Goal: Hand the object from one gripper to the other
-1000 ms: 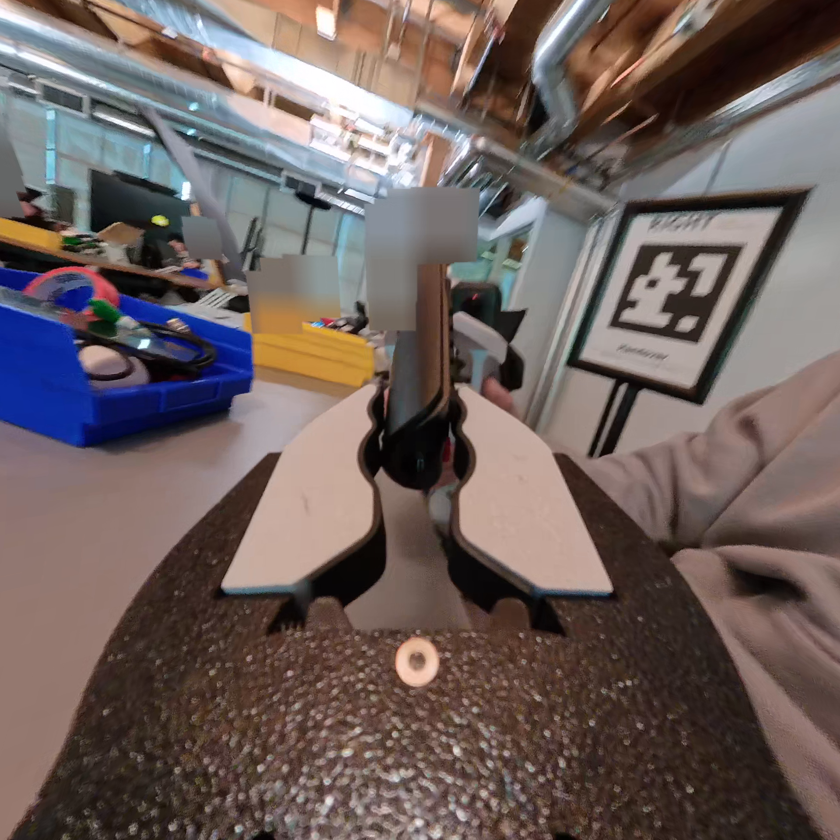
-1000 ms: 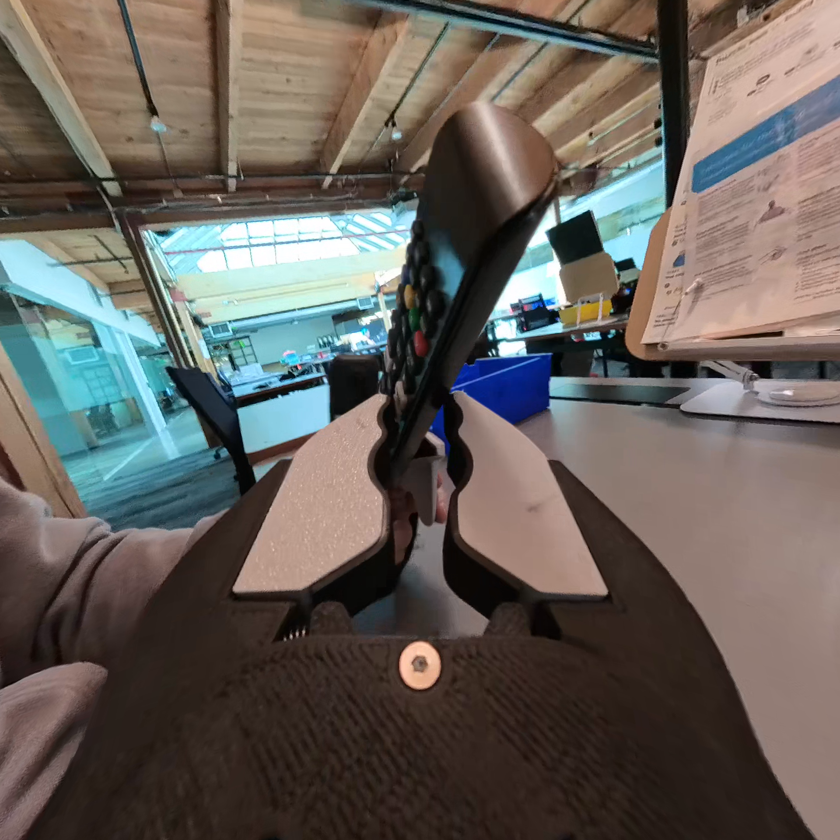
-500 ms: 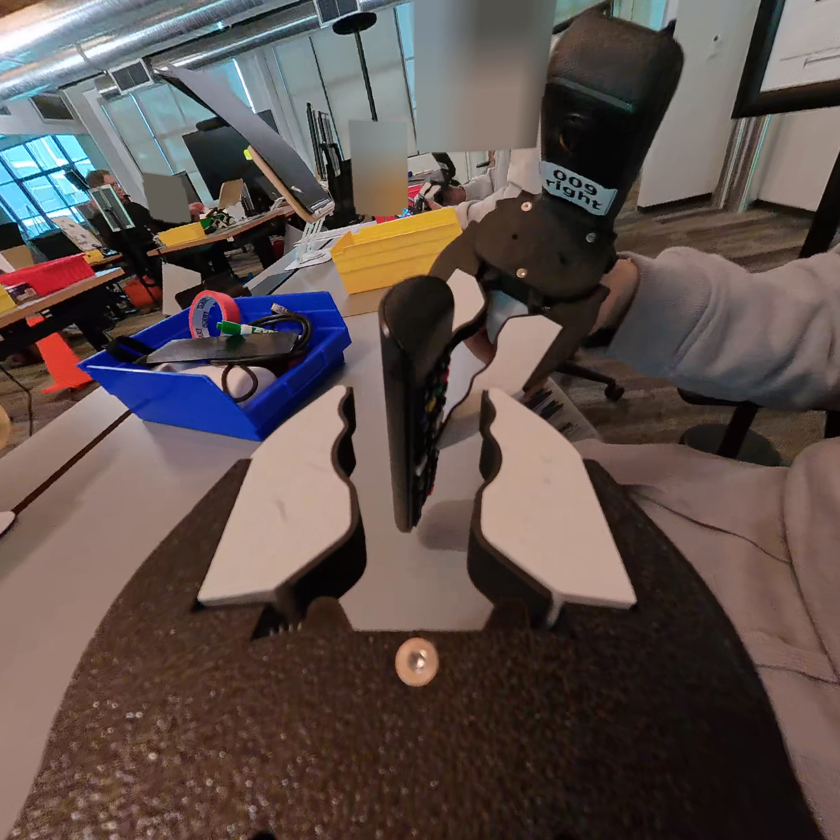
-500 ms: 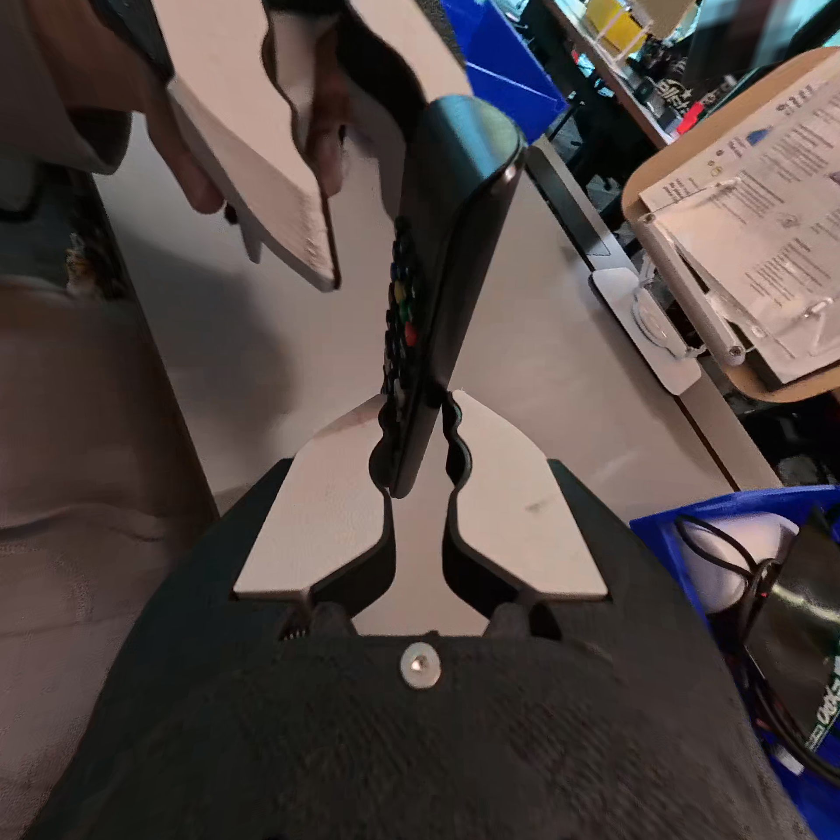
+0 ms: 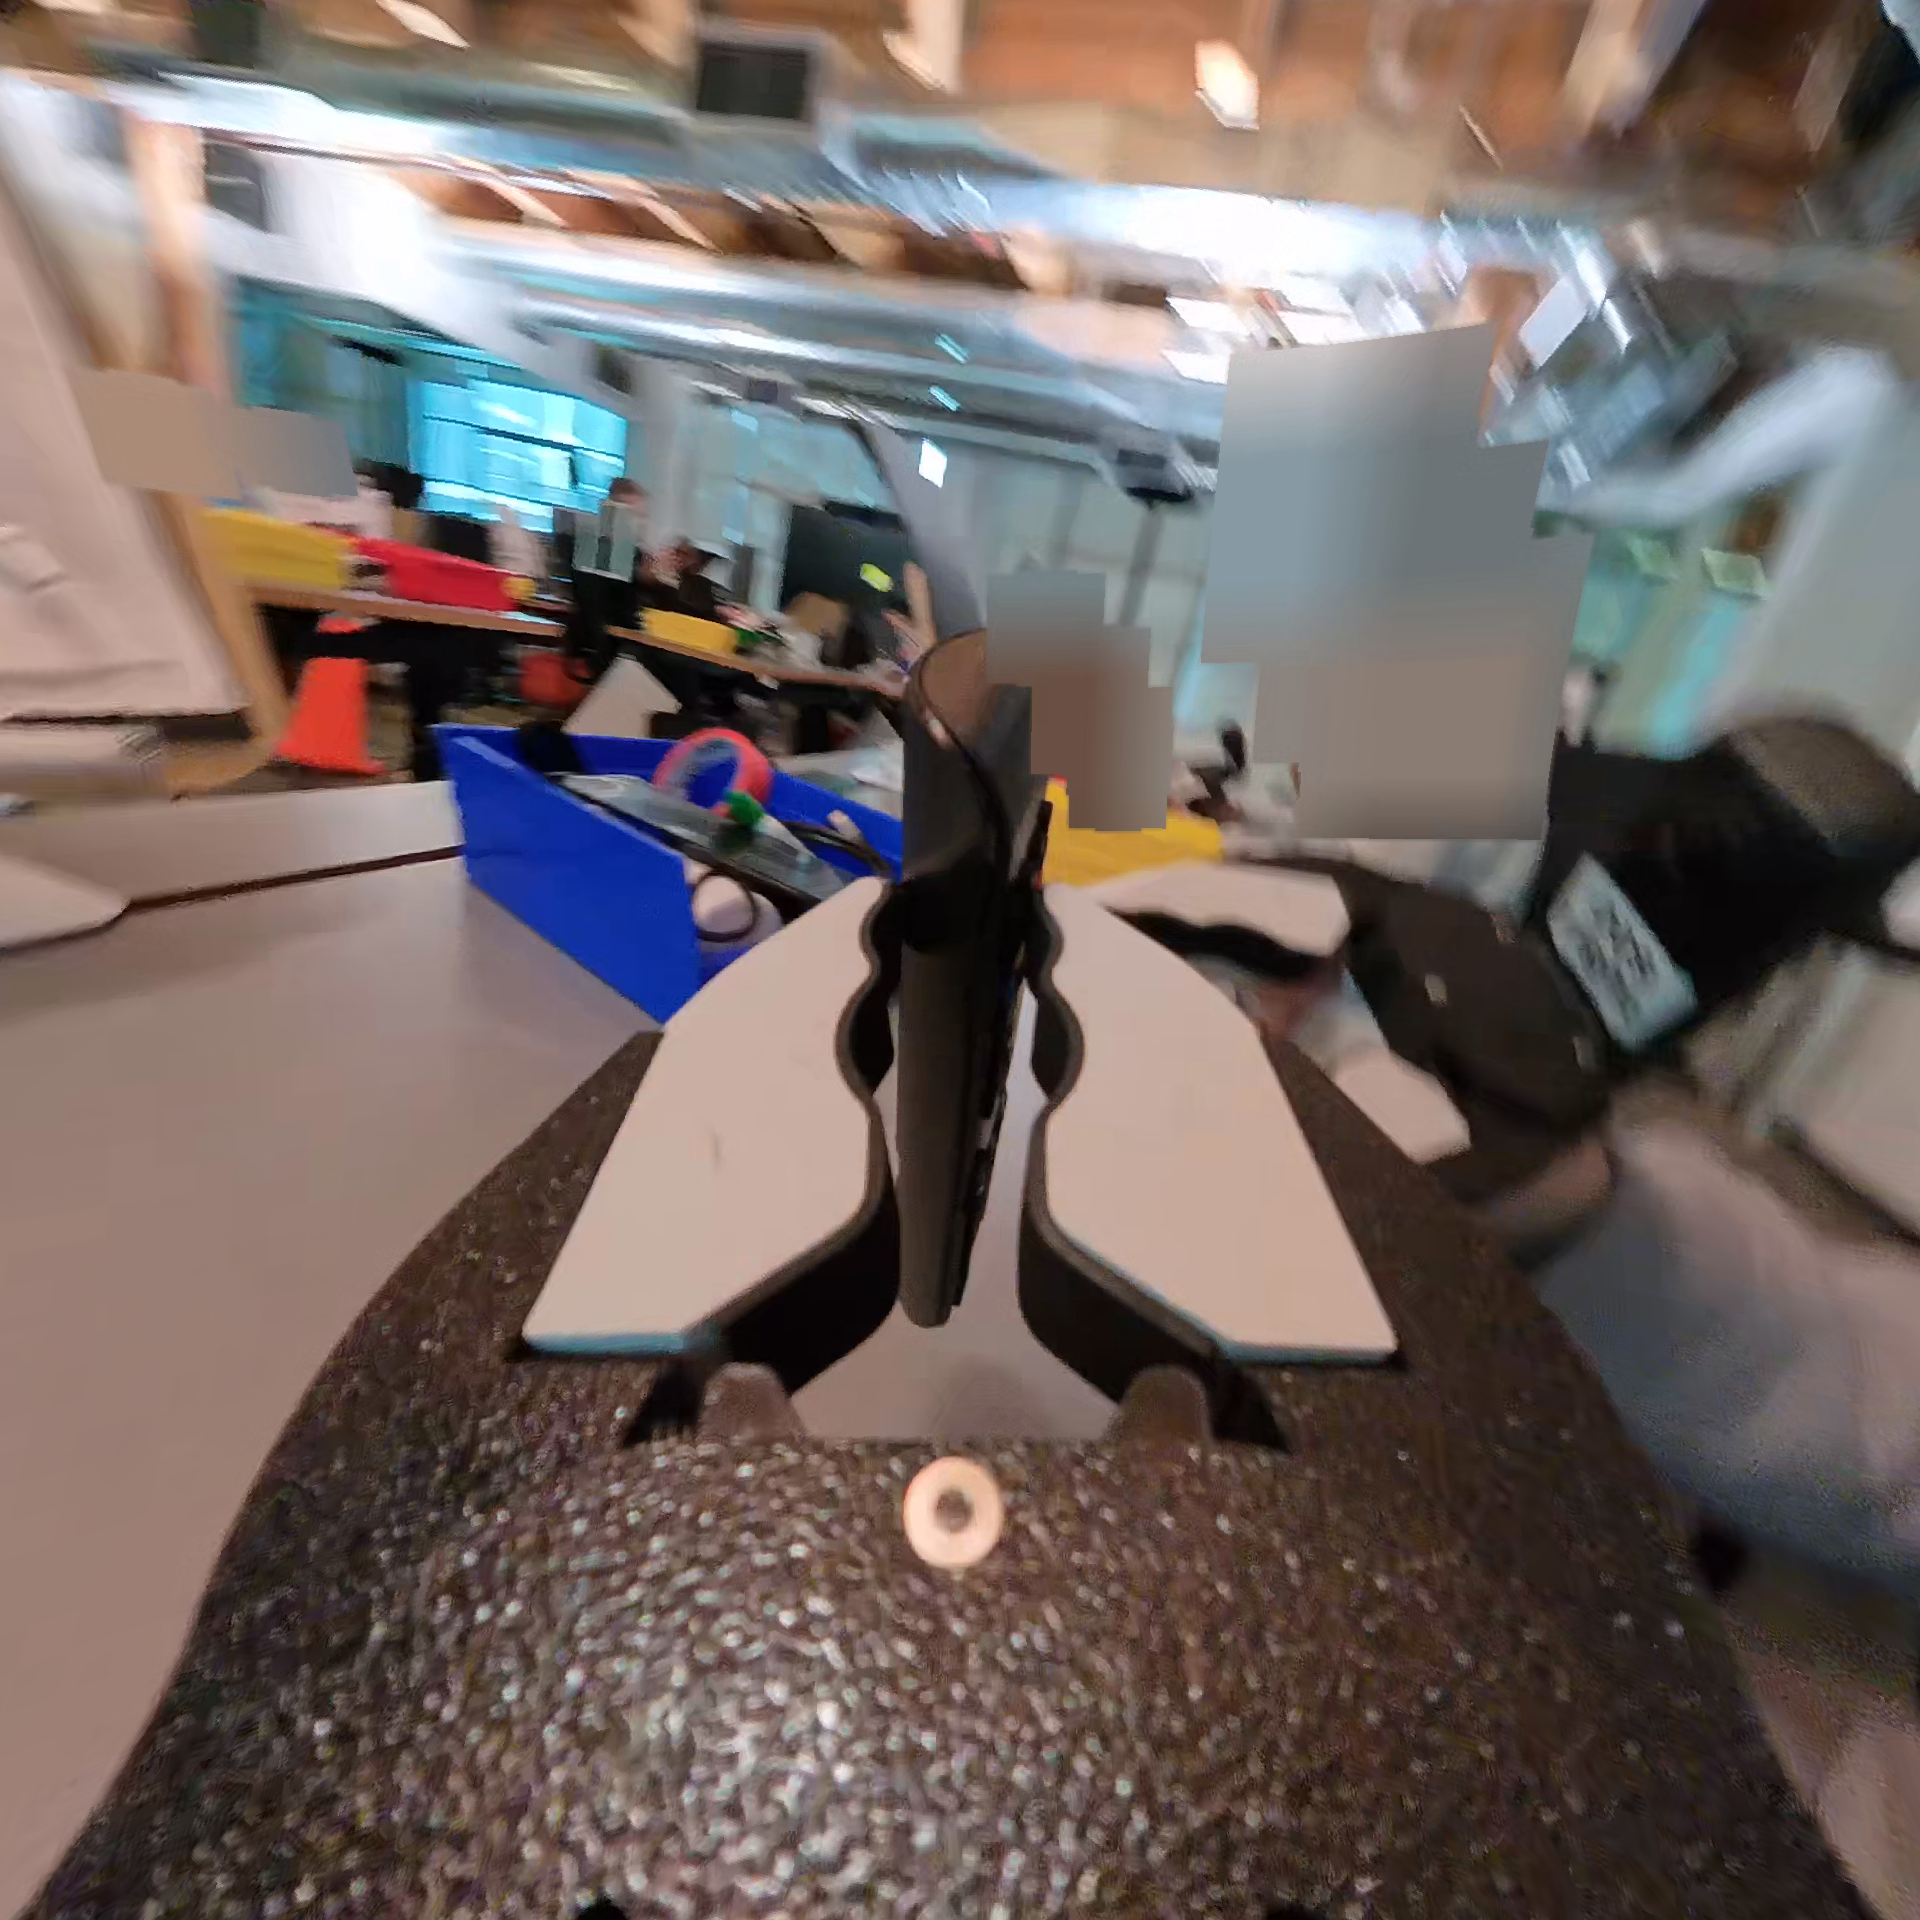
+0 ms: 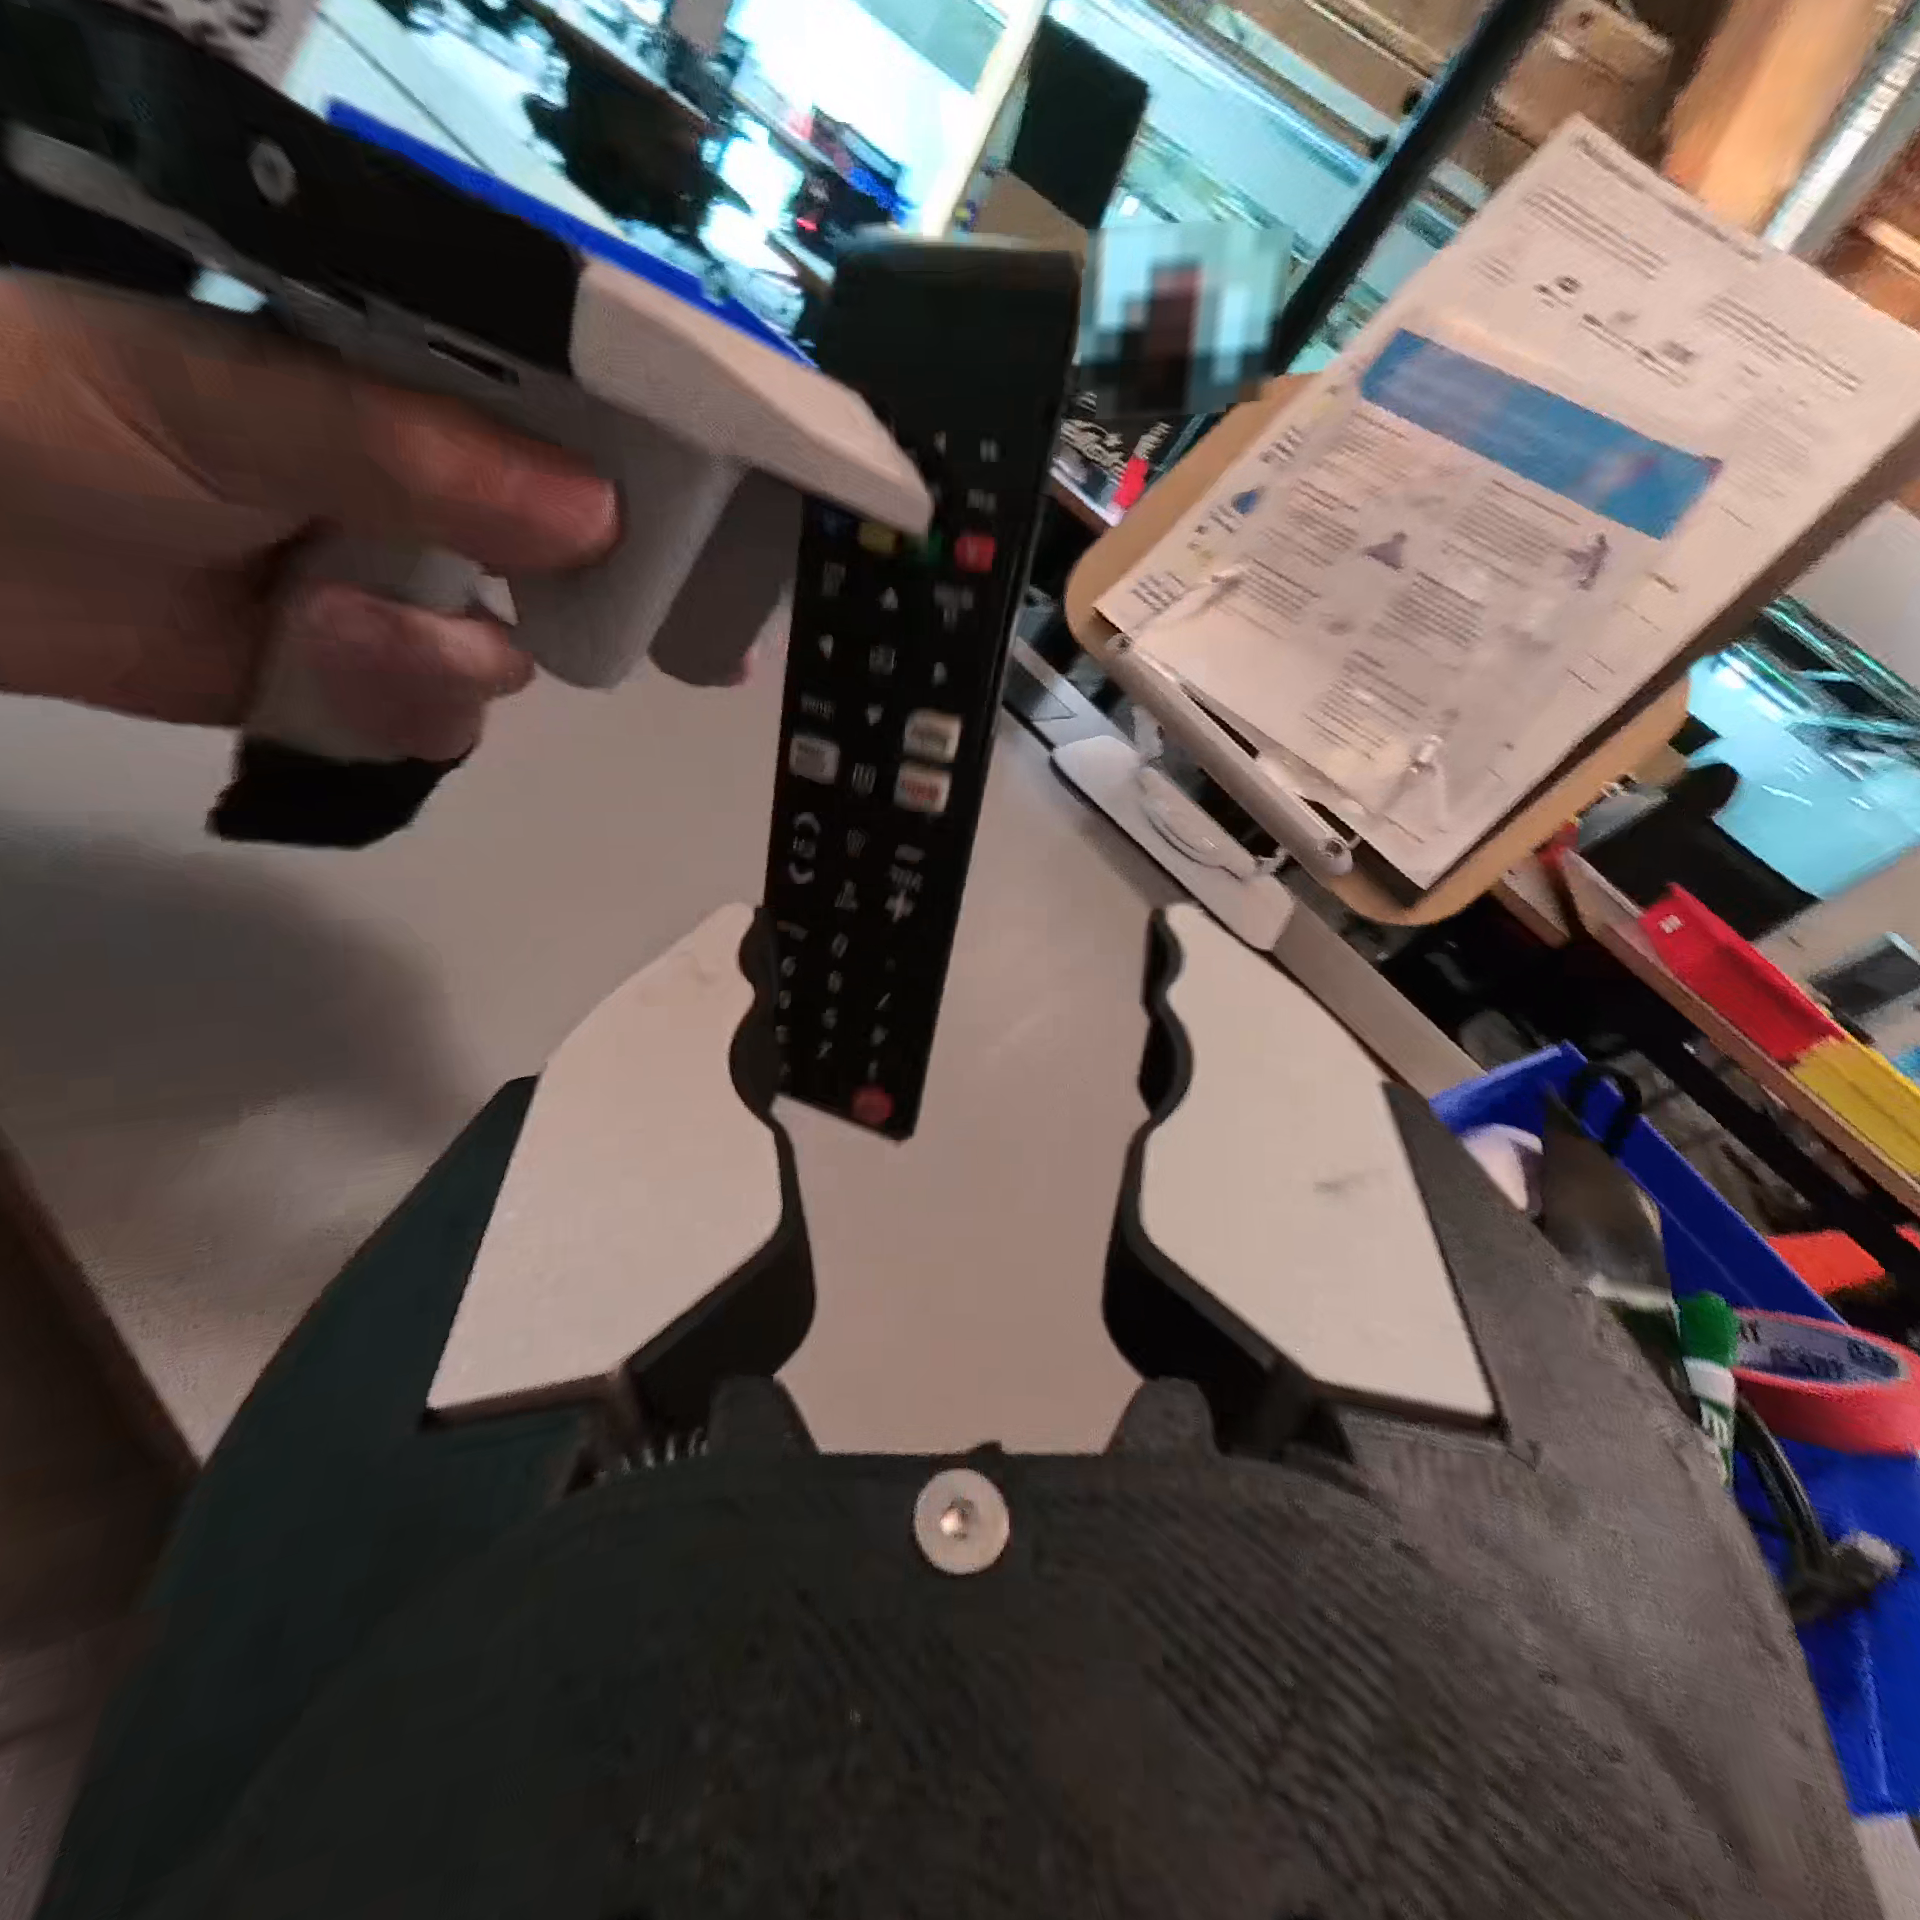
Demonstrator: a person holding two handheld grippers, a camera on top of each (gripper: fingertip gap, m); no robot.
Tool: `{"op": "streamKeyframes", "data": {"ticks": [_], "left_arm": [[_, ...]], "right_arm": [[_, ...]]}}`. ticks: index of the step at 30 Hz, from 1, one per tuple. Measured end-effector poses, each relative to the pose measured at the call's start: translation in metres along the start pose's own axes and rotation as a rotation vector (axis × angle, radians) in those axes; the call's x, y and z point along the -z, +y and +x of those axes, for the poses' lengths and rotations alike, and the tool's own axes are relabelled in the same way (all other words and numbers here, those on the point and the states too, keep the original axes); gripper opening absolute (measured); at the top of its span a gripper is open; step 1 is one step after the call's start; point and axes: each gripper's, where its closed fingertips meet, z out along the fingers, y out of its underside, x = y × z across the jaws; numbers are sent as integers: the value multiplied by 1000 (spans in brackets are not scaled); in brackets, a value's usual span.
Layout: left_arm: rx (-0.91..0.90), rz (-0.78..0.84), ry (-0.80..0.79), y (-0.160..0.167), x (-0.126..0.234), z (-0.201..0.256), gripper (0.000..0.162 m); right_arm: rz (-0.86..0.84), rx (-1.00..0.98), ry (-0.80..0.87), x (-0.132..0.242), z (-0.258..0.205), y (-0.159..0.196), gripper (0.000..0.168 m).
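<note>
A black remote control (image 5: 951, 1039) stands upright between my left gripper's (image 5: 956, 914) fingers, which are shut on its middle. In the right wrist view the remote (image 6: 914, 644) faces the camera with its buttons, and its lower end hangs between my right gripper's (image 6: 951, 935) fingers. The right gripper is open, with its left finger close beside the remote's edge. The left gripper (image 6: 821, 520), held by a hand, grips the remote from the upper left. The right gripper (image 5: 1455, 987) shows blurred at the right of the left wrist view.
A grey table (image 5: 260, 1039) lies below. A blue bin (image 5: 582, 862) with cables and a red tape roll (image 6: 1829, 1392) stands on it. A yellow bin (image 5: 1122, 842) sits behind. A tilted board with papers (image 6: 1455, 571) stands at the right.
Half a second ago the right gripper was shut on the remote and the left was open around it. Now the left has shut on the remote and the right has opened.
</note>
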Motion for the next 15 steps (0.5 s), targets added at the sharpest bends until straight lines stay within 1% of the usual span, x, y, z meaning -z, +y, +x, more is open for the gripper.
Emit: {"op": "streamKeyframes", "data": {"ticks": [1, 2, 4, 6, 7, 9, 10, 12, 15], "left_arm": [[69, 48, -52, -5, 2, -7, 22], [123, 89, -80, -9, 5, -9, 22], [196, 149, -84, -15, 6, -6, 22], [210, 181, -91, -19, 6, 0, 22], [196, 187, -94, -19, 6, 3, 22], [186, 182, -72, -18, 3, 10, 22], [200, 185, -61, -17, 2, 13, 22], [184, 171, -54, -13, 0, 14, 23], [135, 131, 1, -11, -2, 18, 24]], "right_arm": [[-10, 8, 23, -3, 0, 3, 79], [-33, 36, 45, -6, -1, 7, 83], [-79, 101, 93, -11, -2, 16, 91], [-94, 146, 143, -14, -1, 20, 89], [-91, 165, 164, -14, -1, 21, 80], [-72, 230, 201, -12, 1, 20, 52], [-73, 258, 227, -11, 4, 21, 52], [-92, 238, 207, -11, 6, 26, 52], [-59, 95, 67, -13, -1, 30, 51]]}}
